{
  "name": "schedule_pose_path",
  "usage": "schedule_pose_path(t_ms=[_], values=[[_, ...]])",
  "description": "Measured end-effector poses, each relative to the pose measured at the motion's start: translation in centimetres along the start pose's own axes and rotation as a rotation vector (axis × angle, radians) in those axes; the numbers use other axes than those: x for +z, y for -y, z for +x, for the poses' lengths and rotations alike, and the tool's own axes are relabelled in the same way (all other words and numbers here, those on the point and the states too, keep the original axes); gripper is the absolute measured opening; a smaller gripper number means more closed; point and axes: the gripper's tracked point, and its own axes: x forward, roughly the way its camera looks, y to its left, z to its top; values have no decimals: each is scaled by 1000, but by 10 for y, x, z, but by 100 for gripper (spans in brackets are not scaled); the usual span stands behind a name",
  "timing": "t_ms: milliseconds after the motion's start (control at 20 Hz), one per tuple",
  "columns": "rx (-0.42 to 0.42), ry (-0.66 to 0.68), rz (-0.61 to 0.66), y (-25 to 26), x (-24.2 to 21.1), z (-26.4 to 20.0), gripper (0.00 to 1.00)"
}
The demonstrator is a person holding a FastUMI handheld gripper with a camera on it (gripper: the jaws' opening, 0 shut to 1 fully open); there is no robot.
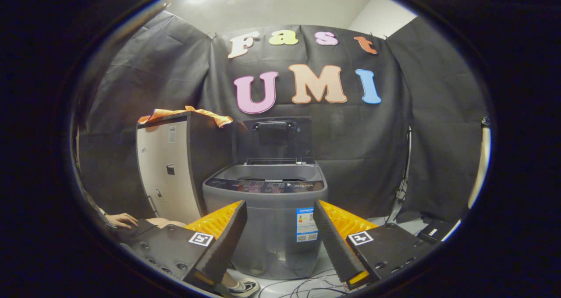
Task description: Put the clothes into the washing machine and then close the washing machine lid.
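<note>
Currently the gripper (279, 241) is held spread and empty, short of the washing machine (266, 214), whose lid (276, 138) stands raised. Orange clothes (188, 113) are draped on the cabinet (168, 171) beside it. Risks judged: cloth snagged on the cabinet edge, trailing outside the tub, lid jammed.

A grey top-loading washing machine (266, 219) stands on the floor, its lid (275, 138) raised upright at the back. Orange clothes (186, 113) lie draped atop the cabinet (168, 171) just beside the machine.
</note>
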Motion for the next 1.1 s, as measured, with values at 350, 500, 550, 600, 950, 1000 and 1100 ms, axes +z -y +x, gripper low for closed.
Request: schedule_pose_path(t_ms=[350, 500, 550, 600, 950, 1000, 1100], values=[[0, -1, 0, 1, 1, 0, 95], [0, -1, 1, 1, 0, 0, 95], [-1, -2, 1, 1, 0, 1, 95], [-1, -2, 2, 1, 1, 0, 95], [-27, 17, -10, -2, 8, 10, 95], [-8, 28, -6, -12, 14, 20, 95], [30, 59, 14, -35, 38, 43, 95]])
